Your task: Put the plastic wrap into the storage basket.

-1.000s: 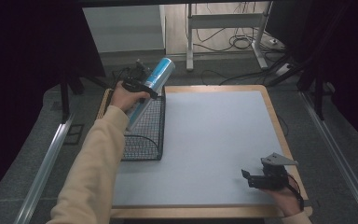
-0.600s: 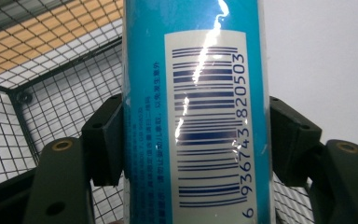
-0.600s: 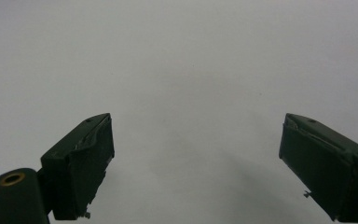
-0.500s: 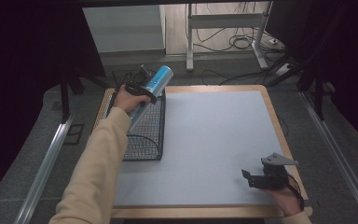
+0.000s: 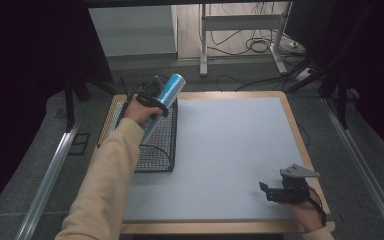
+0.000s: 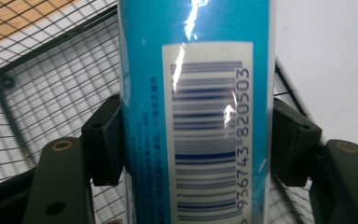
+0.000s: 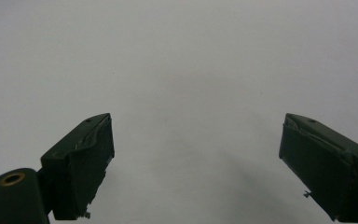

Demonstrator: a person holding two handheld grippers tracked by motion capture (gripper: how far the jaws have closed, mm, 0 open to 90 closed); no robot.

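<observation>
The left claw [image 6: 193,140] is clamped on a blue can [image 6: 196,107], wire basket [image 5: 155,145] just below; the right claw [image 7: 196,163] stands apart over the desk [image 5: 230,150].

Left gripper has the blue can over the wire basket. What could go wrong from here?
1. The blue can is glossy and held tilted by the left gripper on its round sides, so it may slip.
2. Its lower end sits near the wire basket rim and may catch on it.

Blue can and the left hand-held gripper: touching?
Touching. In the left gripper view both pads press flat against the sides of the blue can, with no gap; the wire basket lies behind it.
</observation>
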